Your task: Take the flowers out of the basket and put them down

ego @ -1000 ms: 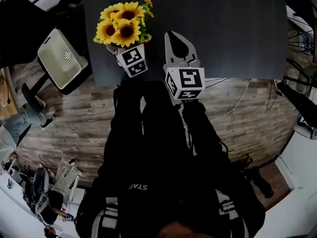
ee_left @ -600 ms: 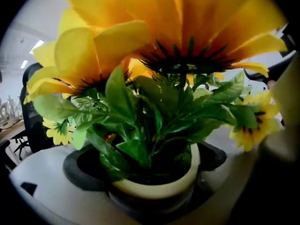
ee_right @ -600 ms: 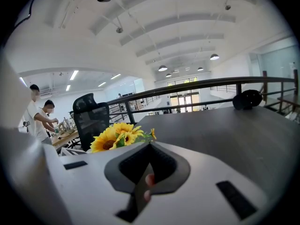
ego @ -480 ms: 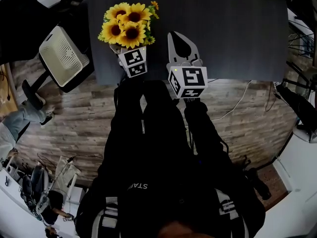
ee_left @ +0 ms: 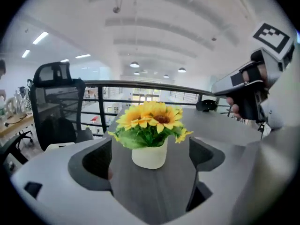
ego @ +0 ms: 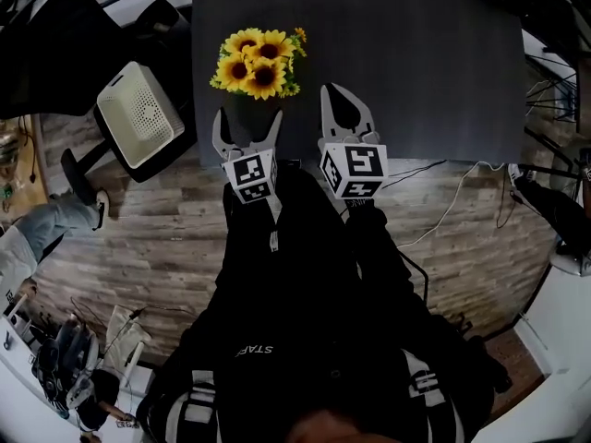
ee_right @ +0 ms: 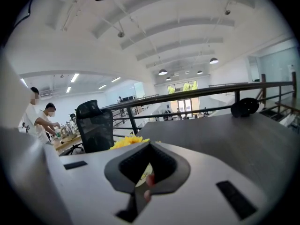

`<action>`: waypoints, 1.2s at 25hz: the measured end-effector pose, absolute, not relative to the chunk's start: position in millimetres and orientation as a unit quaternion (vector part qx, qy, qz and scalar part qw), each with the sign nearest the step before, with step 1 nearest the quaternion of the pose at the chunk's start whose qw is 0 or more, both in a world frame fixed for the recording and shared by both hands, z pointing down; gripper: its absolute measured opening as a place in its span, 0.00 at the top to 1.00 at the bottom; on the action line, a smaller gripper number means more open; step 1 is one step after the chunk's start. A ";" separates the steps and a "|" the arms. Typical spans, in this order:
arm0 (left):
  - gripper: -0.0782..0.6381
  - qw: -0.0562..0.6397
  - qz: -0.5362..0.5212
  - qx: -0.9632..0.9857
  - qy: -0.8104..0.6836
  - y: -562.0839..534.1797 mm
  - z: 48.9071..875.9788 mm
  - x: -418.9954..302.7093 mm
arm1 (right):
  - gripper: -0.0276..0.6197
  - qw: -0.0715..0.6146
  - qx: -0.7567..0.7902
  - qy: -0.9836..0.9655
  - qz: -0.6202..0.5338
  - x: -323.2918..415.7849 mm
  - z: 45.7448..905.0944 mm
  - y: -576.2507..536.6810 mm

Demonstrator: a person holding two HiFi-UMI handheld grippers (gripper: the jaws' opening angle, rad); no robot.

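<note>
A bunch of yellow sunflowers [ego: 259, 61] in a small white pot [ee_left: 150, 154] stands upright on the dark grey table [ego: 416, 53], near its front edge. My left gripper [ego: 247, 120] is open just behind the pot, on the person's side, and holds nothing. In the left gripper view the sunflowers [ee_left: 151, 121] sit ahead of the spread jaws, apart from both. My right gripper [ego: 338, 98] is shut and empty, to the right of the flowers over the table edge. In the right gripper view yellow petals [ee_right: 127, 141] peek over my shut right gripper [ee_right: 147, 172]. The white basket [ego: 138, 125] lies on a chair, left of the table.
A black office chair [ego: 55, 44] stands at the far left. Cables [ego: 448, 197] trail over the wooden floor by the table's front edge. A black round object [ee_right: 244, 107] sits at the table's far side by a railing. Two people [ee_right: 40, 118] stand in the distance.
The left gripper has let go of the flower pot, opened and drawn back toward the person. The flowers now stand free on the table. The right gripper stayed shut beside them.
</note>
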State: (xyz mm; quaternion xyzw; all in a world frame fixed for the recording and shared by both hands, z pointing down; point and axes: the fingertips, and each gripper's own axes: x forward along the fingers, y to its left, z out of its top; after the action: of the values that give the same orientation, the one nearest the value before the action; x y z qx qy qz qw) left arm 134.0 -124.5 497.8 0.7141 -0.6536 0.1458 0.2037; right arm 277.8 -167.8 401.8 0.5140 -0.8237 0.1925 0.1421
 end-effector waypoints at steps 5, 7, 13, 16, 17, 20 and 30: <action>0.28 0.180 0.131 0.730 -0.646 -105.9 436.0 130.4 | 0.94 0.125 0.513 -0.830 0.178 273.0 357.0 -151.8; 0.35 0.163 0.116 0.735 -0.648 -109.3 404.7 130.0 | 0.94 0.112 0.517 -0.832 0.168 272.5 333.8 -148.9; 0.55 0.109 0.049 0.763 -0.635 -127.8 292.6 140.0 | 0.94 0.076 0.526 -0.836 0.134 272.8 262.1 -146.2; 0.65 0.083 0.031 0.767 -0.636 -131.5 244.0 141.4 | 0.94 0.063 0.529 -0.839 0.109 271.6 227.7 -147.3; 0.68 0.077 0.028 0.767 -0.637 -131.7 230.9 140.2 | 0.94 0.059 0.530 -0.840 0.102 270.2 217.4 -147.4; 0.74 0.070 0.028 0.760 -0.646 -131.6 202.0 135.3 | 0.94 0.049 0.532 -0.841 0.085 265.8 191.7 -146.9; 0.89 0.069 0.023 0.760 -0.645 -125.6 160.1 141.8 | 0.94 0.039 0.521 -0.851 0.049 259.8 151.9 -132.5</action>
State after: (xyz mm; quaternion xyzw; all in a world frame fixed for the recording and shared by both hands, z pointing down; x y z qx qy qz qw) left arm 141.8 -125.6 160.1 0.7603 -0.6455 0.0230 0.0687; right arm 259.8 -132.5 151.9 0.5207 -0.8514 0.0490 0.0388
